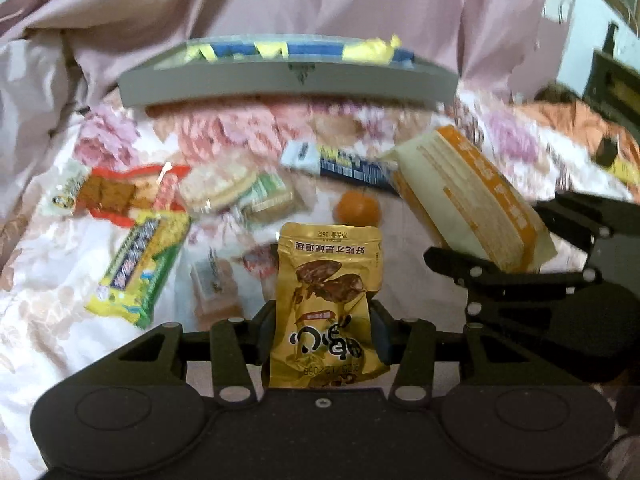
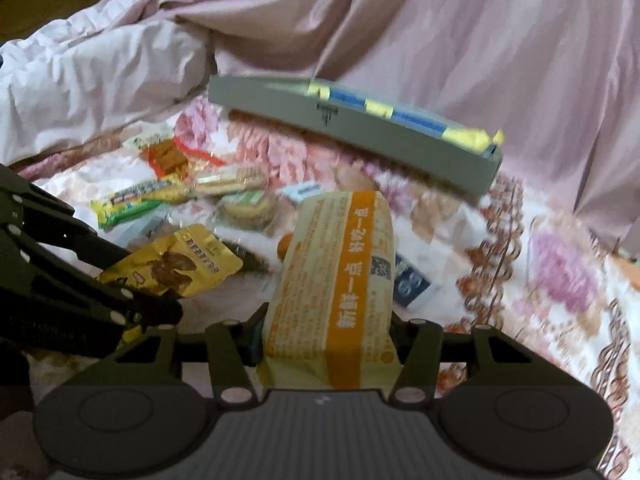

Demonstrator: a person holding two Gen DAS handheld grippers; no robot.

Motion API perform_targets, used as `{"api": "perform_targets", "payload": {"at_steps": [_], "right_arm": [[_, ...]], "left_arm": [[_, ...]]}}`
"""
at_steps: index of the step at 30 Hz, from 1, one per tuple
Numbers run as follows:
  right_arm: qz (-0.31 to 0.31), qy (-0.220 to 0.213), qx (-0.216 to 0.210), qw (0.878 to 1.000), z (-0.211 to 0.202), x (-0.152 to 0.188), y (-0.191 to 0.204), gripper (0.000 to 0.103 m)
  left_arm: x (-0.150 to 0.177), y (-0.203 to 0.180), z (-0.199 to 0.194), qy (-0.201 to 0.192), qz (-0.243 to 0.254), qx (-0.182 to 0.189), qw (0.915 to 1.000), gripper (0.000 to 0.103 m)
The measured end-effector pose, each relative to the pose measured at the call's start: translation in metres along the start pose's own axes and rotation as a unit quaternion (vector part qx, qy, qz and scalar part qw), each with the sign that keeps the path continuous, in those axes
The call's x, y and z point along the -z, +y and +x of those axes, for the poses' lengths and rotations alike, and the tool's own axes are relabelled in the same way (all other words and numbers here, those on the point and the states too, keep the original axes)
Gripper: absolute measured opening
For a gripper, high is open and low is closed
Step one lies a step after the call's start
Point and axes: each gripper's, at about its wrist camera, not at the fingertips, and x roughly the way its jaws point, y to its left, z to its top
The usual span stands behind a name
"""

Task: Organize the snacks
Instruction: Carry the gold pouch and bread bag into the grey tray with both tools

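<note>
My left gripper [image 1: 323,330] is shut on a gold snack pouch [image 1: 326,280] and holds it above the bed; the pouch also shows in the right wrist view [image 2: 176,264]. My right gripper [image 2: 326,334] is shut on a cream and orange cake pack [image 2: 340,268], also seen at the right of the left wrist view [image 1: 472,200]. A grey tray [image 1: 288,84] with blue and yellow packets stands ahead, also in the right wrist view [image 2: 360,136]. Loose snacks lie below: a yellow-green bar [image 1: 136,264], a red pack [image 1: 116,192], a dark blue bar [image 1: 344,164], an orange [image 1: 357,209].
A floral bedspread [image 2: 560,280] covers the surface. A pink quilt [image 1: 320,0] is bunched behind the tray. Wafer packs [image 1: 240,192] lie in the middle. A dark piece of furniture [image 1: 612,88] stands at the far right.
</note>
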Motion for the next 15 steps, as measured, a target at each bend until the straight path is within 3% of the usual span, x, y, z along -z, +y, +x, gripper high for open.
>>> {"api": "perform_targets", "payload": {"at_steps": [5, 15], "right_arm": [[0.003, -0.052, 0.018, 0.998, -0.01, -0.006, -0.005, 0.057], [0.081, -0.135, 0.029, 0.987, -0.011, -0.046, -0.047, 0.058]], "left_arm": [[-0.022, 0.0, -0.01, -0.051, -0.018, -0.002, 0.9985, 0.049], [-0.1, 0.008, -0.007, -0.13, -0.049, -0.009, 0.9902, 0.05]]}}
